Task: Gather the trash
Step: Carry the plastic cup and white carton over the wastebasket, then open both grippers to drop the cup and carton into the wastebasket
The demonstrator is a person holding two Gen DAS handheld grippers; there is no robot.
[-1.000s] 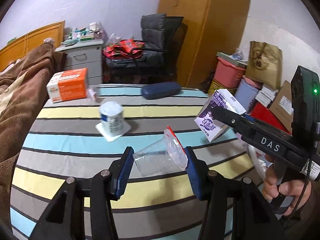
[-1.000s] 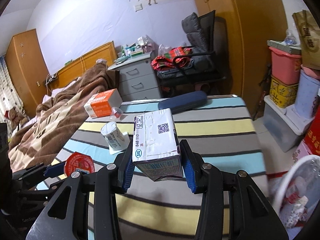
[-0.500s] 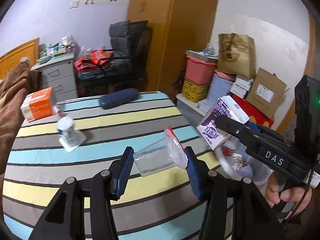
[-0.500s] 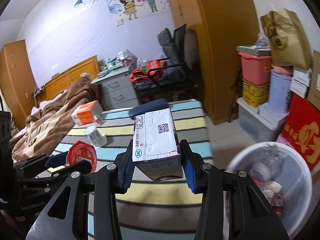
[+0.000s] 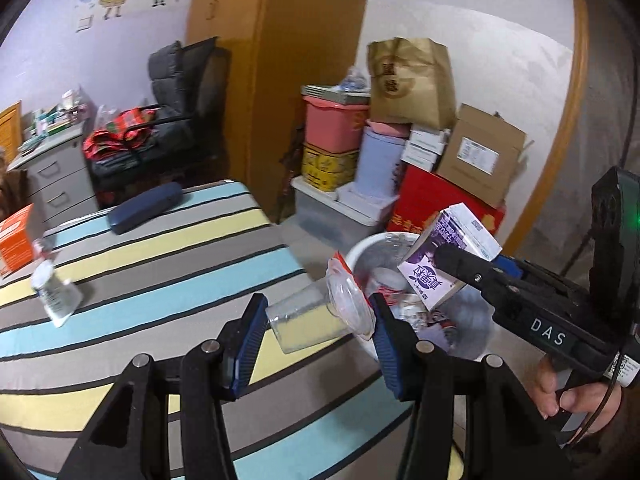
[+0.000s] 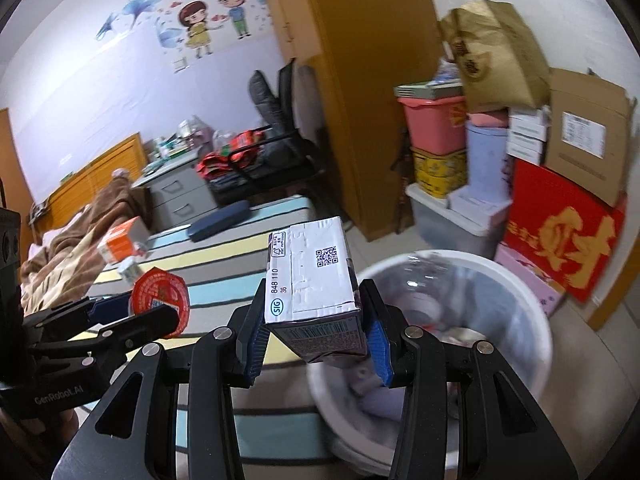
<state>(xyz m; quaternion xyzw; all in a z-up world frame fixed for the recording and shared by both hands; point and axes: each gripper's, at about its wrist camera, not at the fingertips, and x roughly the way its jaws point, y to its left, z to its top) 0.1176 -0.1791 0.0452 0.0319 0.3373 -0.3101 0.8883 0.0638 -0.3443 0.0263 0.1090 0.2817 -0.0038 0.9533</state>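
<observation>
Two items of trash are in hand, one per gripper. On the far left, the striped table [image 5: 132, 264] holds what remains: an orange box [image 5: 14, 240], a small white container [image 5: 54, 294] lying on a white sheet, and a dark blue case [image 5: 146, 208] near the far edge. These have slid toward the left edge of both views since a second ago, when they sat centred ahead of the grippers.

The left gripper [image 5: 316, 320] has its fingers closed to a narrow gap on a clear plastic cup [image 5: 308, 316]. The cup lies sideways between the pads, its red-foil lid [image 6: 160, 302] pointing right. It hangs over the table's right edge, just beside the bin.

The right gripper [image 6: 316, 332] clamps a milk carton [image 6: 316, 284] between its blue pads. The carton sits upright with its purple face down-forward. A second ago it hung over the table; it now hangs directly above the rim of the white trash bin [image 6: 536, 328], which has come into view and already contains wrappers.

Judgement: both arms have swung from the table to the bin, so the carry phase is nearly finished. The carton appears ready for release. The cup likely needs a little more travel to the right, or it may strike the rim and fall on the floor.
</observation>
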